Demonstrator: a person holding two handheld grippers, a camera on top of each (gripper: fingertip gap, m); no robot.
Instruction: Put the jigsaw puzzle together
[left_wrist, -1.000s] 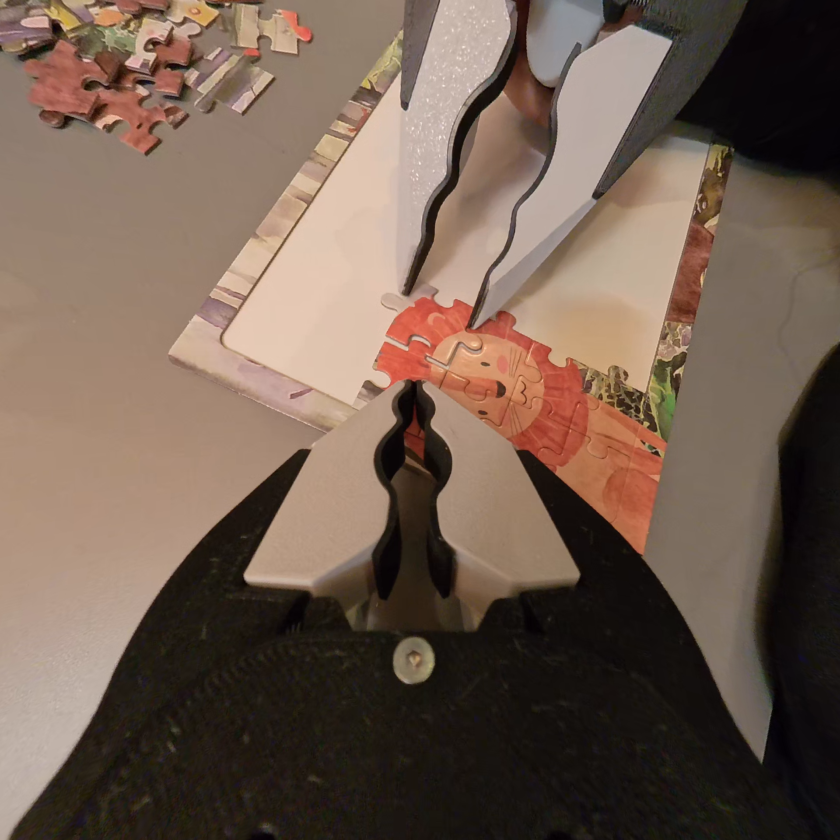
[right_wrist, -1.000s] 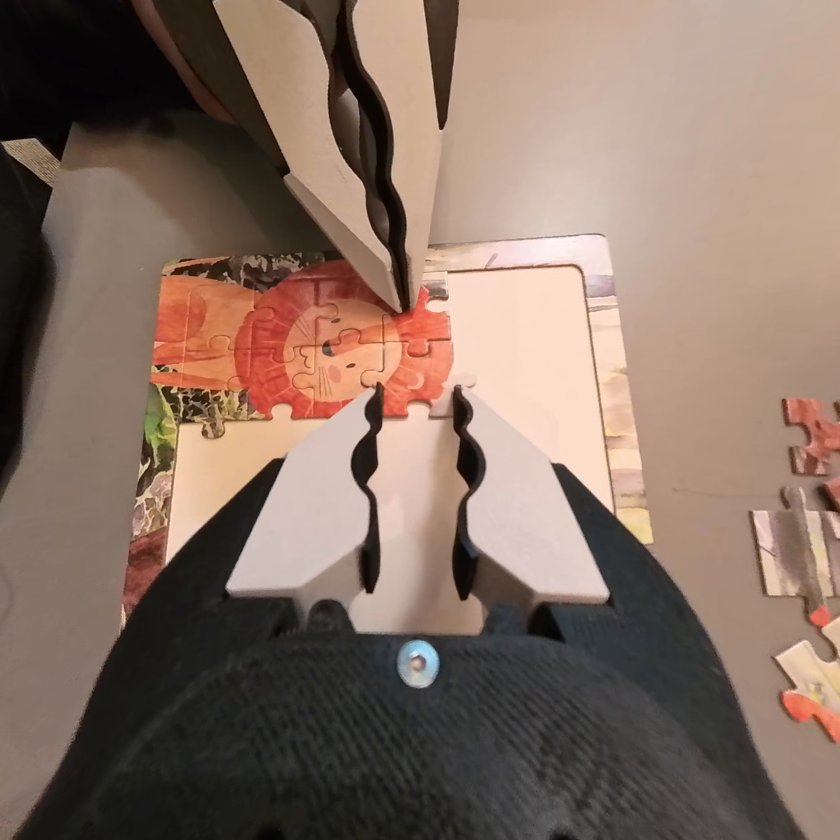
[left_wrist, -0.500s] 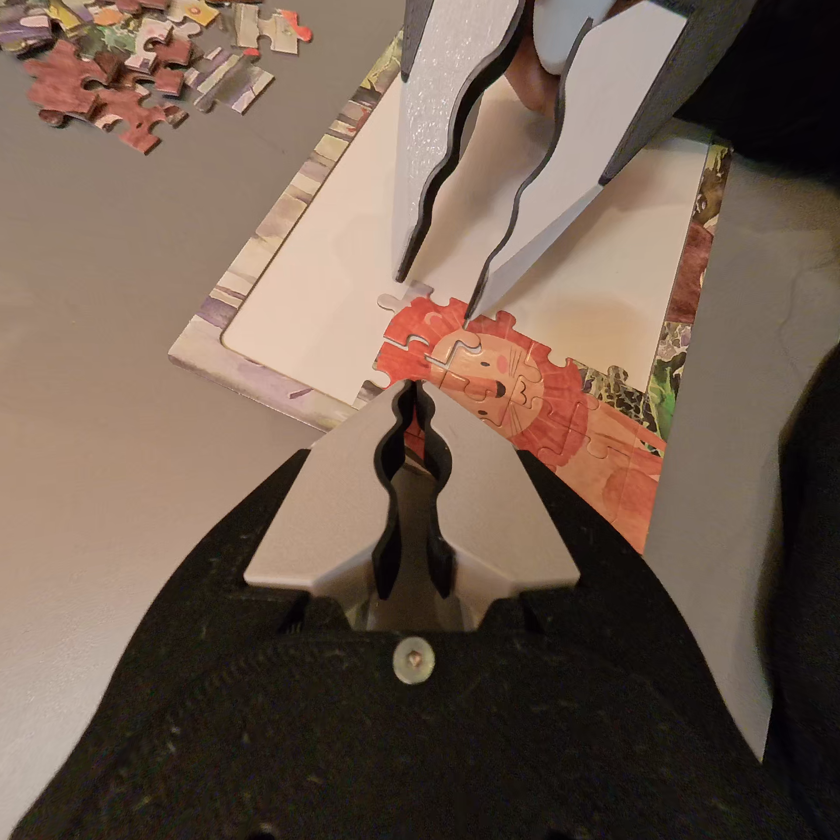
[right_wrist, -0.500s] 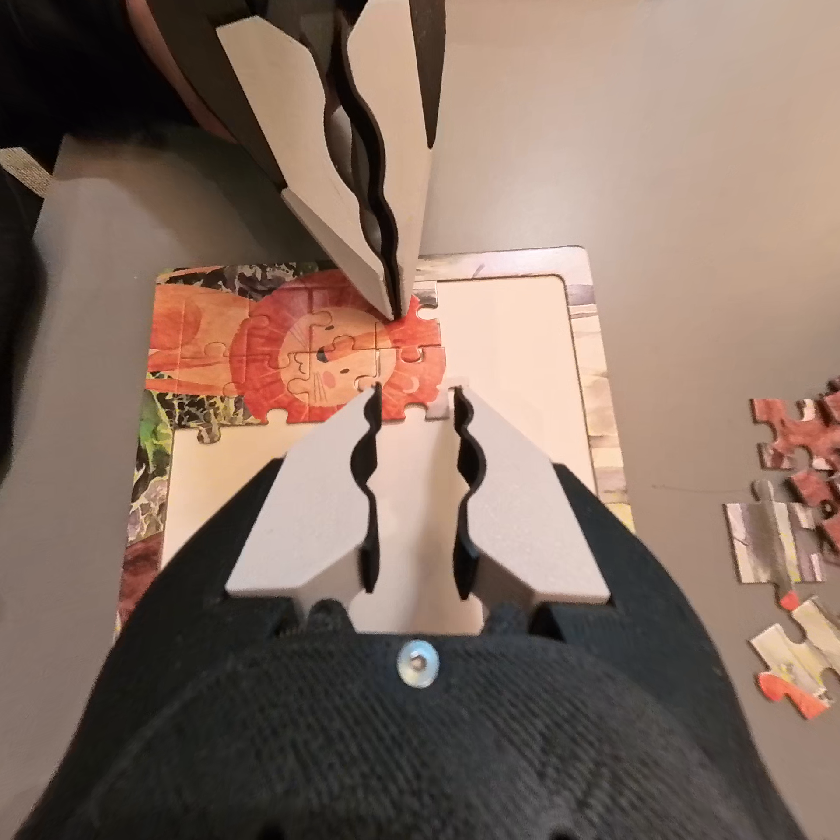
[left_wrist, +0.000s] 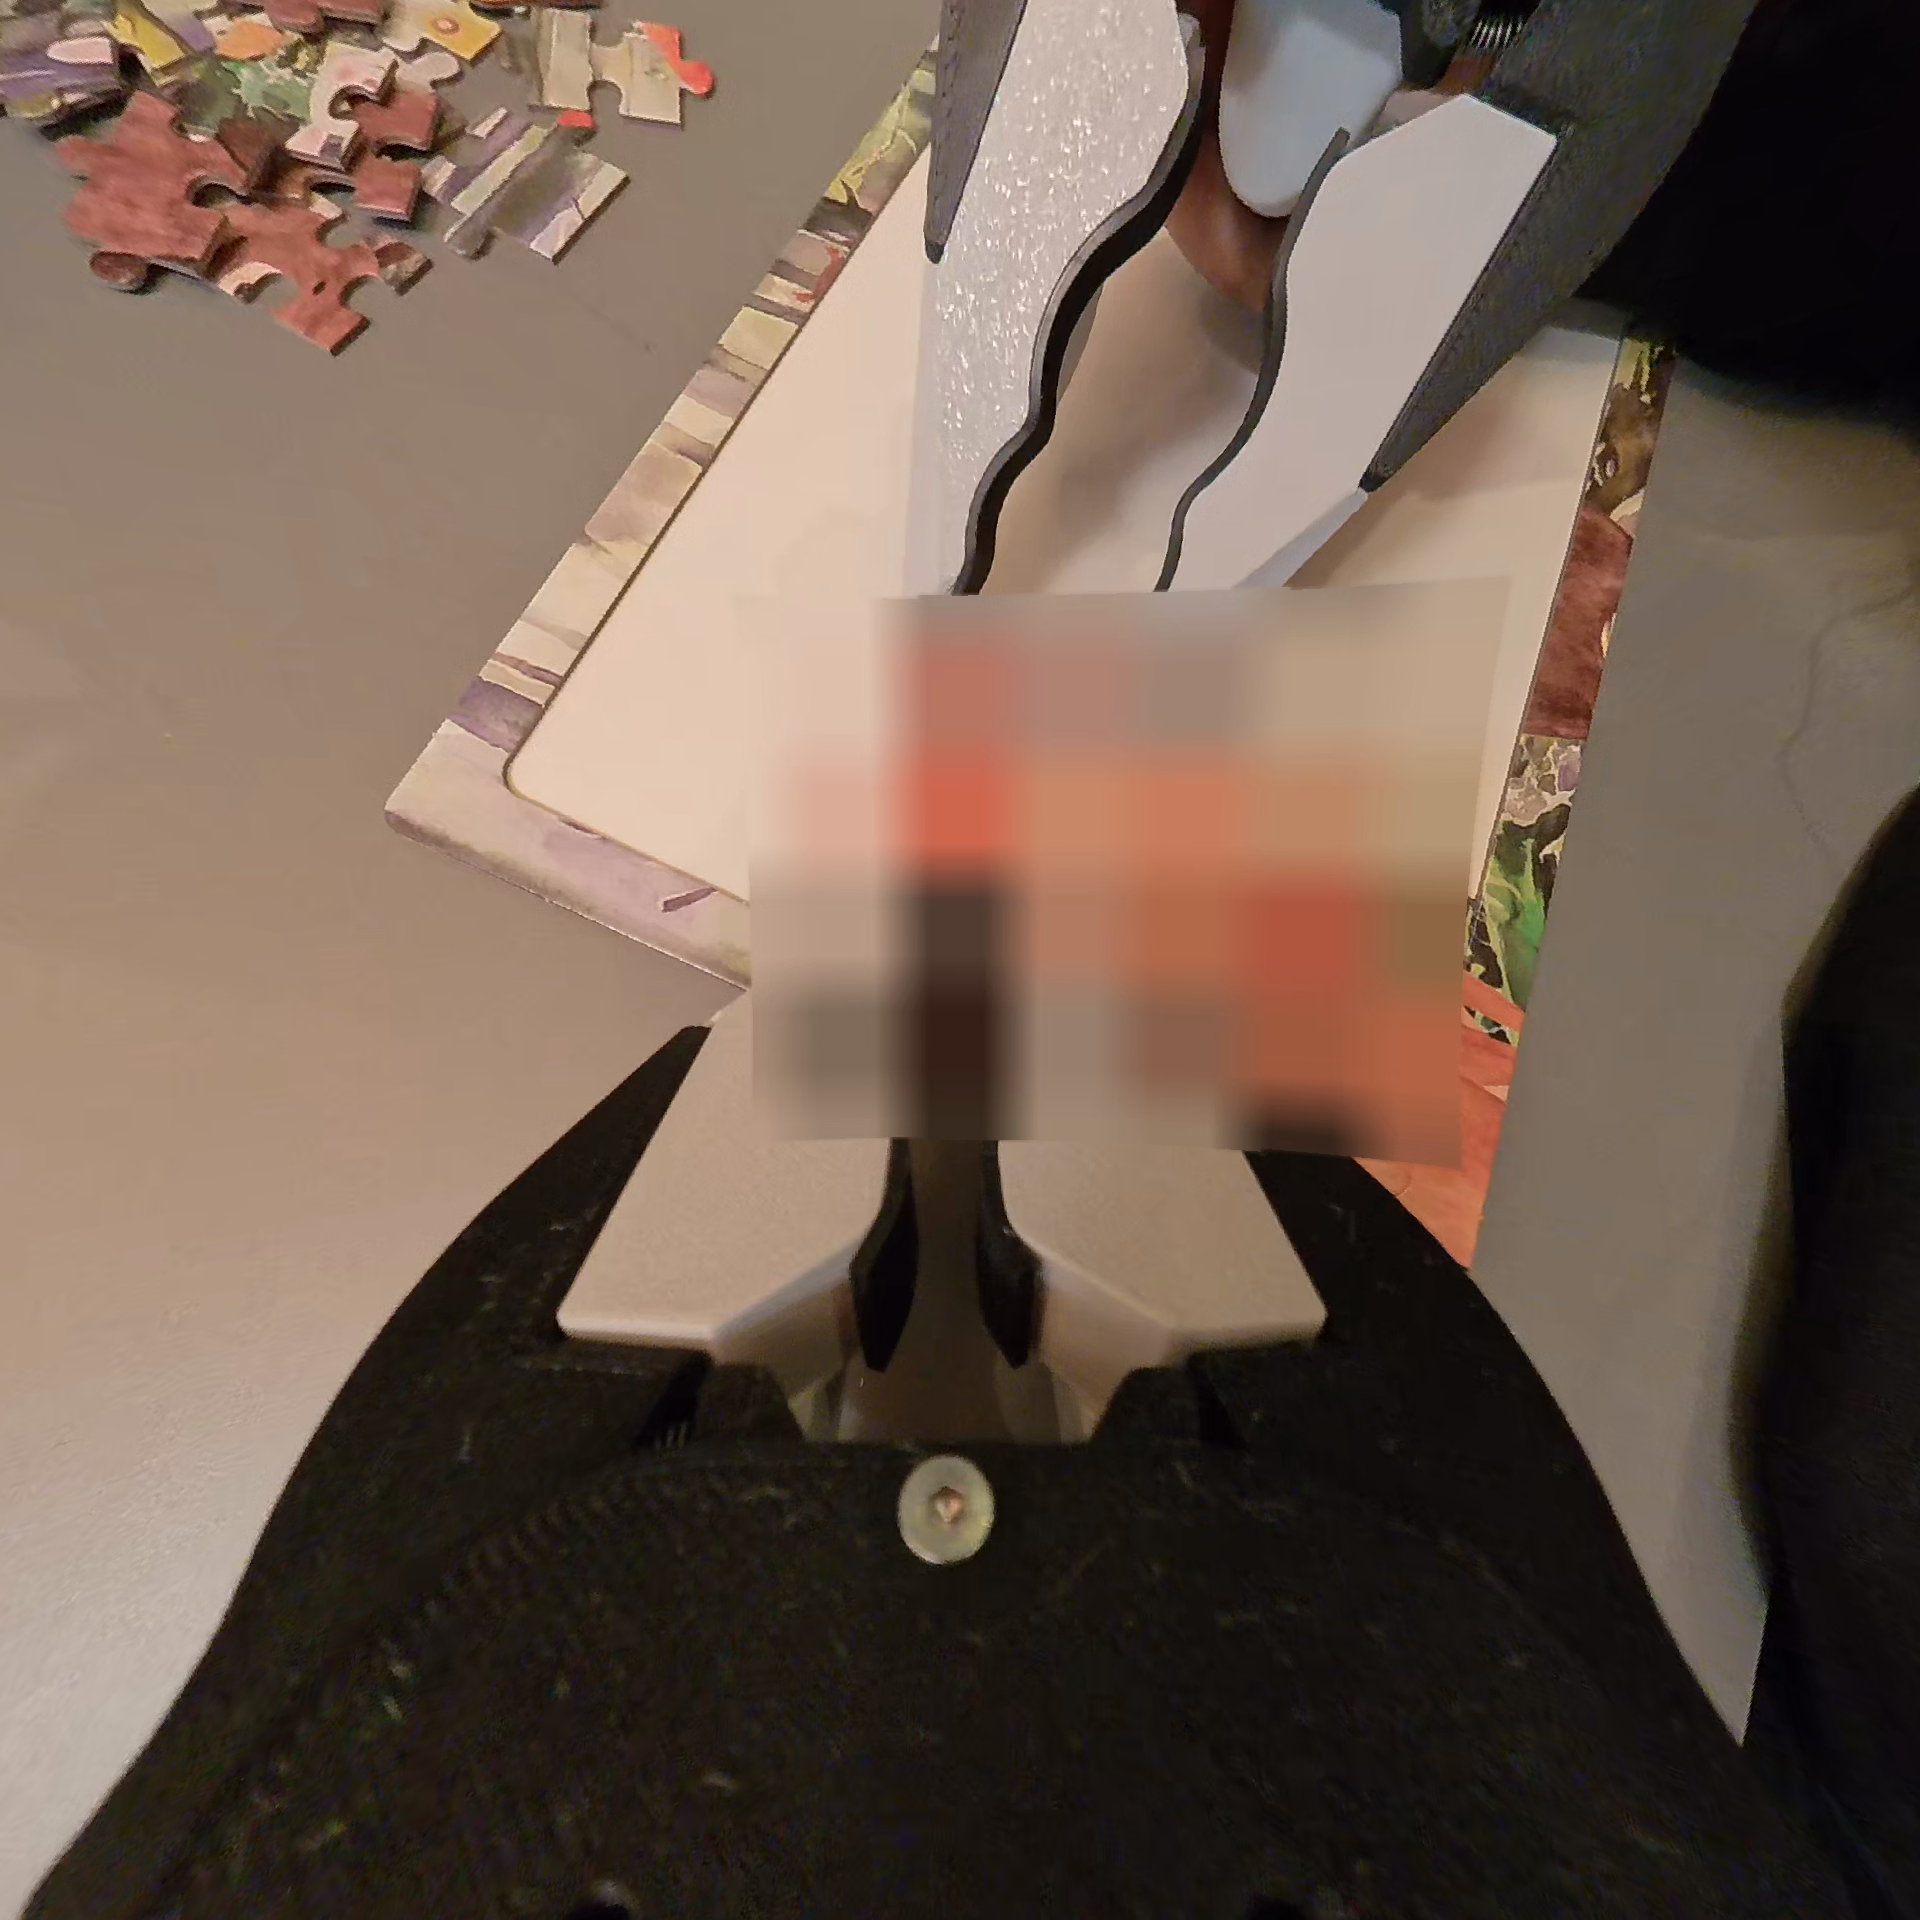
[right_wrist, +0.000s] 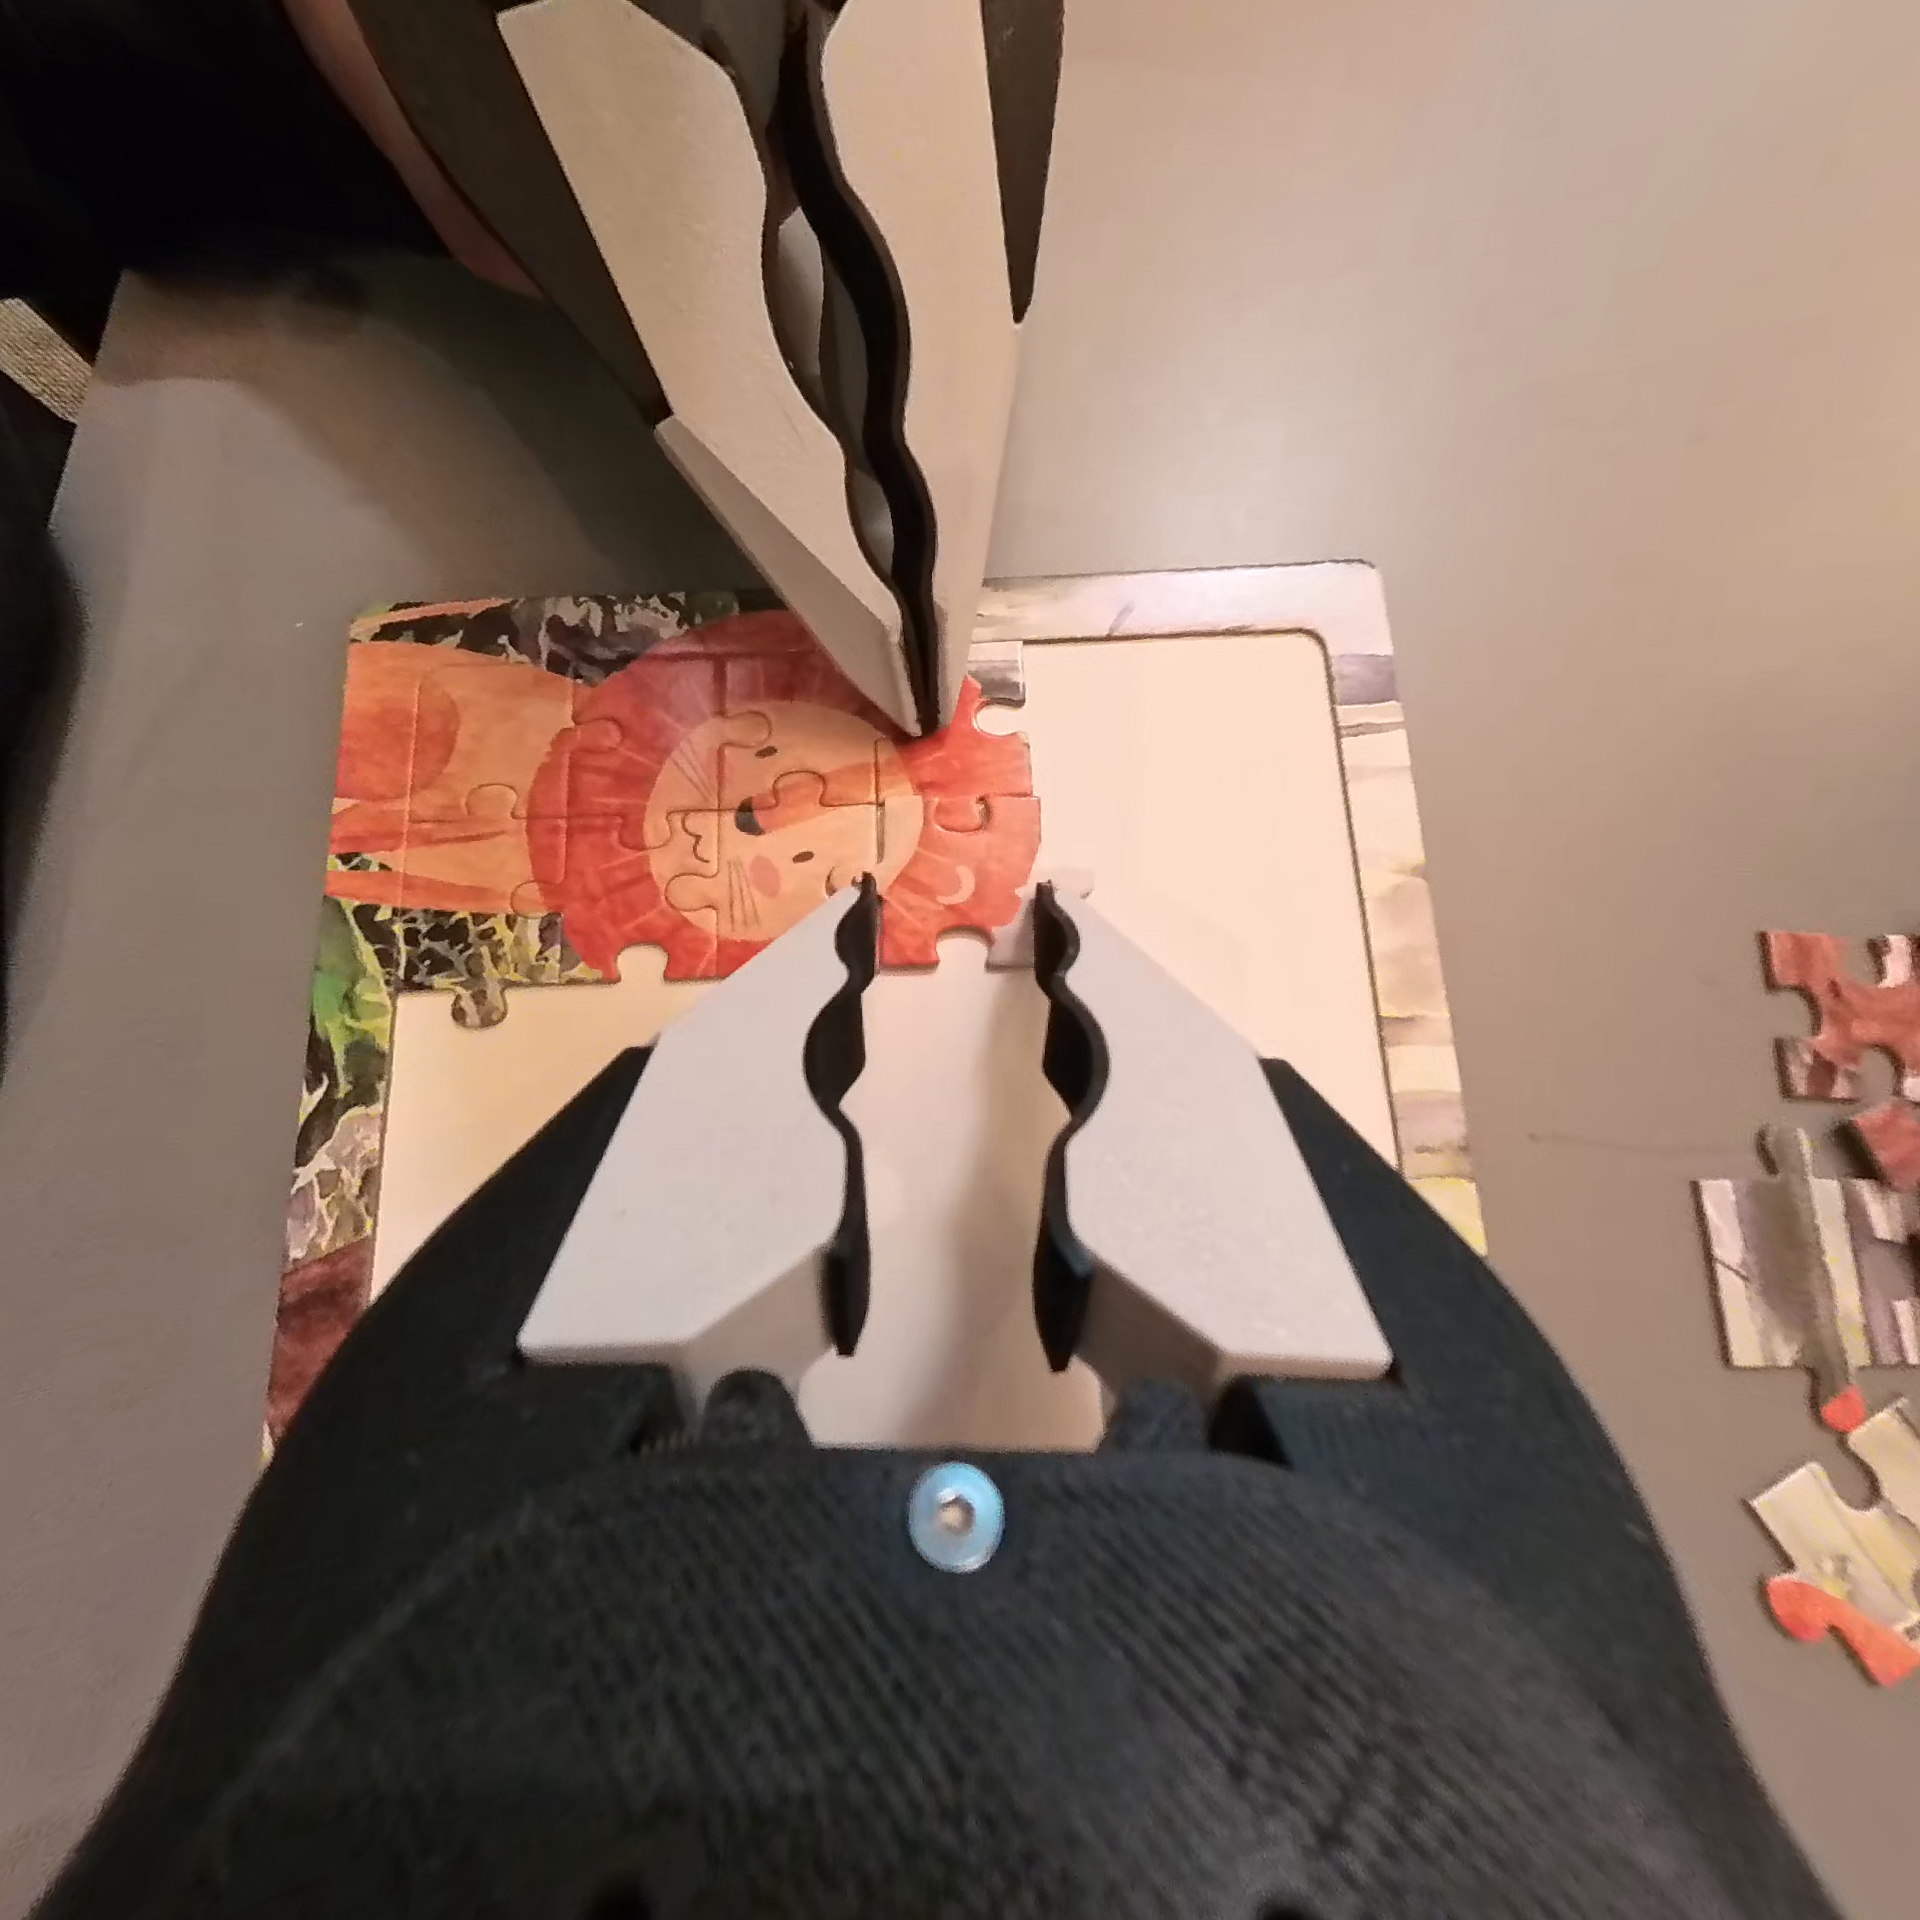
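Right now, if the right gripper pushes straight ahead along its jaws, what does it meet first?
Most likely the assembled lion pieces in the puzzle tray: the right gripper, open, points at their near edge. Beyond stands the shut left gripper. Depth is uncertain.

Right tongs (right_wrist: 954, 888) slightly farther from loose pieces (right_wrist: 1839, 1226)
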